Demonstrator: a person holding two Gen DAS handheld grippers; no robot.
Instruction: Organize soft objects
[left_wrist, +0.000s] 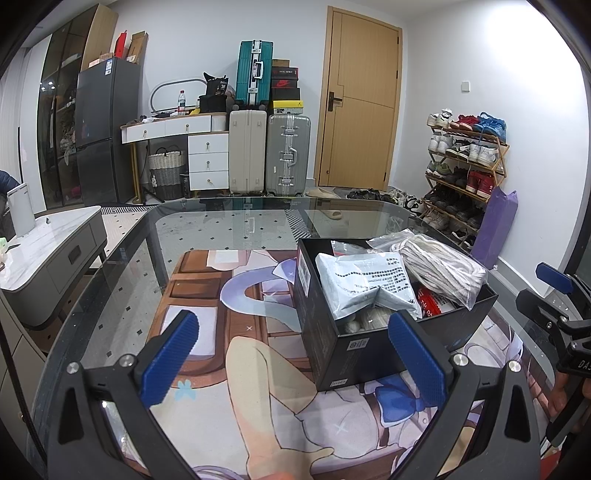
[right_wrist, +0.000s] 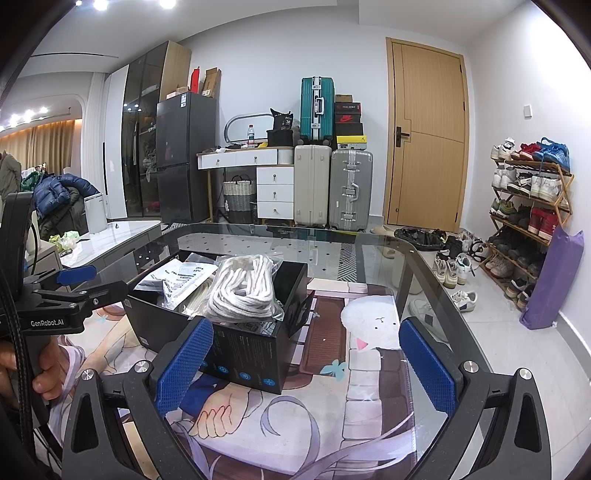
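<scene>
**Mia:** Blue pads sit closest to us, at the bottom of both views. Is the left tool holding something?

**Ben:** No. Its two pads stand wide apart with nothing between them. The right tool is the same, wide apart and empty.

**Mia:** Where are the soft things?

**Ben:** They are piled in the black box on the glass surface. A bag of white rope lies on top. A gray soft packet lies next to it, and something red and white peeks out underneath.

**Mia:** Which way is the box from each tool?

**Ben:** In the left view the box is in the lower right of the frame, and its near corner sits just behind the right-hand pad. In the right view the box is left of center, just behind the left-hand pad. So the box lies between the two tools.

**Mia:** Which one is nearer to the rope bag?

**Ben:** I think the right one. In its view the bag sits just above its left-hand pad. The bag's long side runs from near to far, away from the camera.

**Mia:** And the gray packet?

**Ben:** It looks closer to the left tool, just past that tool's right-hand pad.
</scene>
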